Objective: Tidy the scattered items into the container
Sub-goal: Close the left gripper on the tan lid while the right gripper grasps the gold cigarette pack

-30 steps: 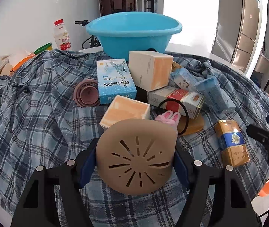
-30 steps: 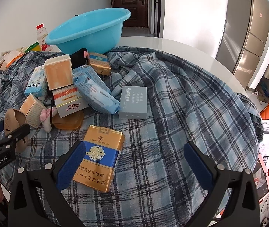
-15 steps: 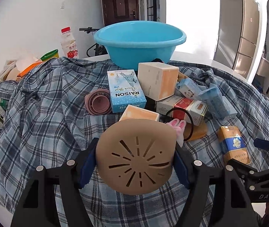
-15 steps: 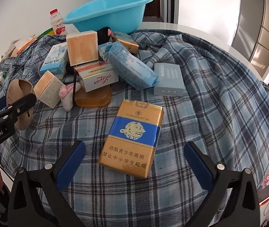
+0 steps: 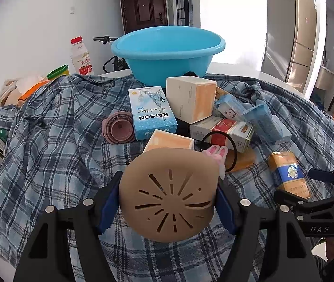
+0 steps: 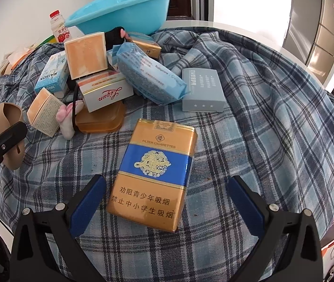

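My left gripper (image 5: 167,202) is shut on a tan slotted round cap (image 5: 169,195), held above the plaid cloth; it also shows in the right wrist view (image 6: 9,131). The blue basin (image 5: 167,51) stands at the back of the table, also in the right wrist view (image 6: 124,7). My right gripper (image 6: 167,197) is open, its fingers on either side of a gold and blue cigarette pack (image 6: 152,171) lying on the cloth; the pack also shows in the left wrist view (image 5: 289,174). Boxes lie piled before the basin: a blue RAISON box (image 5: 151,112), an orange and white box (image 5: 190,98).
A plaid cloth (image 6: 249,129) covers the round table. A grey flat box (image 6: 202,89), a blue wipes pack (image 6: 148,75), an amber lid (image 6: 101,119) and a pink cup (image 5: 118,129) lie on it. A drink bottle (image 5: 81,56) stands at the back left.
My right gripper has moved forward and down over the cigarette pack, which now lies between its fingers. My left gripper, still holding the cap, has risen a little.
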A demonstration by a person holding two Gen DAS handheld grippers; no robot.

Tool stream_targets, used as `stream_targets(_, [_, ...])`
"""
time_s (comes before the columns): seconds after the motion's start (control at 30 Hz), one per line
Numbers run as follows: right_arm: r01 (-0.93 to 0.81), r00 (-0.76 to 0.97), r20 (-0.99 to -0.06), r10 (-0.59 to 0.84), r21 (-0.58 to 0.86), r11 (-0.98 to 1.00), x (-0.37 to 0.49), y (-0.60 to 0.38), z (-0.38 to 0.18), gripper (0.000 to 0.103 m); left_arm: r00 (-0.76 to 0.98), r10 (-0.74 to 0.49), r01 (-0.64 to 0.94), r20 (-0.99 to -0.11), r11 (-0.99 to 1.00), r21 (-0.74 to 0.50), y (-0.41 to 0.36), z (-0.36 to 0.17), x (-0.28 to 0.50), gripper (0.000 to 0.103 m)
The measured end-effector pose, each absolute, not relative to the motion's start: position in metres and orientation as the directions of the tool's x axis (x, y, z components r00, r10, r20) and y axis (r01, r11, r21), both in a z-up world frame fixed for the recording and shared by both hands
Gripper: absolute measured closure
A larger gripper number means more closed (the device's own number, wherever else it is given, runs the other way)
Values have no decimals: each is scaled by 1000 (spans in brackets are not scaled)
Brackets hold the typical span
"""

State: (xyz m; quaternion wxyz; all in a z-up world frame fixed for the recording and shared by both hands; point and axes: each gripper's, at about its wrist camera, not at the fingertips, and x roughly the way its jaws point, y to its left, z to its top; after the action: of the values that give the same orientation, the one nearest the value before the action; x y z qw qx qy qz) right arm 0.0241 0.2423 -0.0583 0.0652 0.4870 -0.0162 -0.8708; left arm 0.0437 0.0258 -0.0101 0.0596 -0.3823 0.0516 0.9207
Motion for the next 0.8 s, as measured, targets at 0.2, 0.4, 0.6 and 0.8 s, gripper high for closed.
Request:
stream_targets(0.2, [108,-571,-800,-187,153,-982,31,250,-47,55,-705,72,-155,-706,-986,54,28,-8,45,31])
stream_targets(0.4, [112,-591,-788,-172,131,-985,36,250,-39,55,-703,66,-155,-708,-986,61,29,-7,45,31])
stream_targets(0.6, [118,-604,-780,-160,111,-987,39,249,-32,55,-700,75,-157,-711,-986,51,29,-7,45,31])
stream_targets(0.8, [132,-593,-787,-171,115,-985,39,249,-31,54,-697,73,-149,-713,-988,45,26,-6,45,30])
